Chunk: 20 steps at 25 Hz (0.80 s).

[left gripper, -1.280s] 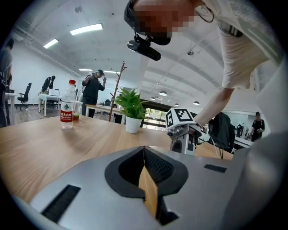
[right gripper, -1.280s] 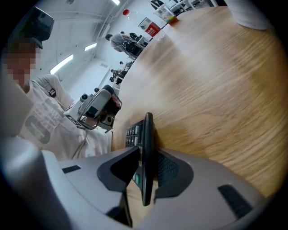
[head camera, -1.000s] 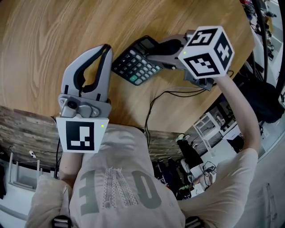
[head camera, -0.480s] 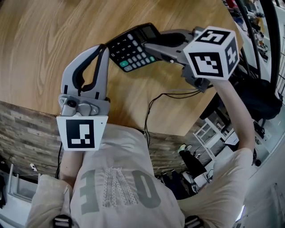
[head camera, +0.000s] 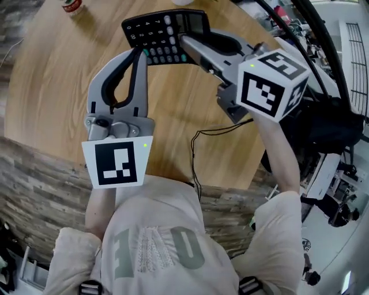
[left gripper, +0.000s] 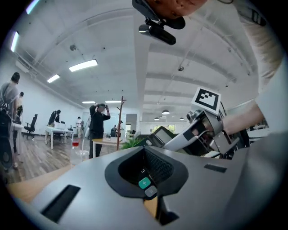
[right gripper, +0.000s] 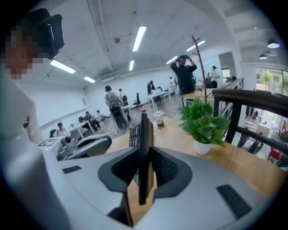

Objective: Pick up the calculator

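Note:
The black calculator (head camera: 164,31) hangs in the air above the round wooden table (head camera: 63,86), keys facing up. My right gripper (head camera: 184,41) is shut on its right side, below the display. In the right gripper view the calculator (right gripper: 143,134) stands edge-on, pinched between the two pads of the right gripper (right gripper: 144,173). My left gripper (head camera: 138,55) is raised beside it, fingertips together just under the calculator's near edge. In the left gripper view the left gripper (left gripper: 146,177) holds nothing; a few calculator keys and the display (left gripper: 161,134) show beyond the slit.
A black cable (head camera: 199,138) trails over the table's near edge. A red-topped item (head camera: 72,6) stands at the table's far left. The right gripper view shows a potted plant (right gripper: 202,121), a cup (right gripper: 158,119) and a dark railing (right gripper: 252,101). People stand in the office behind.
The right gripper has lifted the calculator off the table and carried it up and away, with its key side turning. The left gripper has risen alongside, still shut.

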Each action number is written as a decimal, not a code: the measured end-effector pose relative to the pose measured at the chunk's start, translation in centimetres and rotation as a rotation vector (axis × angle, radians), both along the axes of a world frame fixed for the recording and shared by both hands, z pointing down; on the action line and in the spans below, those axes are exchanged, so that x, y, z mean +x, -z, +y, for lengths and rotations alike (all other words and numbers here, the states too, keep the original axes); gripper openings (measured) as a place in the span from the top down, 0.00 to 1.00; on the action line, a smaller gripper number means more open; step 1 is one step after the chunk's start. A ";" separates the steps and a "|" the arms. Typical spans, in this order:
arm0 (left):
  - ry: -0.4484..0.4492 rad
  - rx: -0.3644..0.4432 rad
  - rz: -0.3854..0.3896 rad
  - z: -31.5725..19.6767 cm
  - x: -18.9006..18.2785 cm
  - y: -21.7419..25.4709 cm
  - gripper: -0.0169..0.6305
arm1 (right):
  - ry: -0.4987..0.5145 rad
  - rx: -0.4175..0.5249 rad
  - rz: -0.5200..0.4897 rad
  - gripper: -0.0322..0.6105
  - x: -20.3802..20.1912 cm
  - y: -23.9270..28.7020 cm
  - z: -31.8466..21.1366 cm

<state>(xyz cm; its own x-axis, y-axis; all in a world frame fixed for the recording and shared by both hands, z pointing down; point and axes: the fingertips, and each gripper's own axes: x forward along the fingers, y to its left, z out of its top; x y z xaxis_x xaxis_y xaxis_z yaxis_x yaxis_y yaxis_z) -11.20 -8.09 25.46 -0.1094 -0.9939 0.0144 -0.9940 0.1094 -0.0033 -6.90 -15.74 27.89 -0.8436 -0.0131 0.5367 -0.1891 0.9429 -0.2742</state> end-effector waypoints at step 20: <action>-0.094 0.292 -0.063 -0.1 5.6 15.4 0.96 | -0.715 0.595 -0.629 0.80 14.1 19.6 2.5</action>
<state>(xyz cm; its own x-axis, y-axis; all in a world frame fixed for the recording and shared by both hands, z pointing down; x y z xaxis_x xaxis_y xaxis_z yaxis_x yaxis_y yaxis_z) -5.61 -8.16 10.06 -0.0082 -0.9608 -0.2770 -0.9986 0.0222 -0.0474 7.16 -13.26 8.24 -0.6579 -0.7153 -0.2355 -0.7260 0.6855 -0.0541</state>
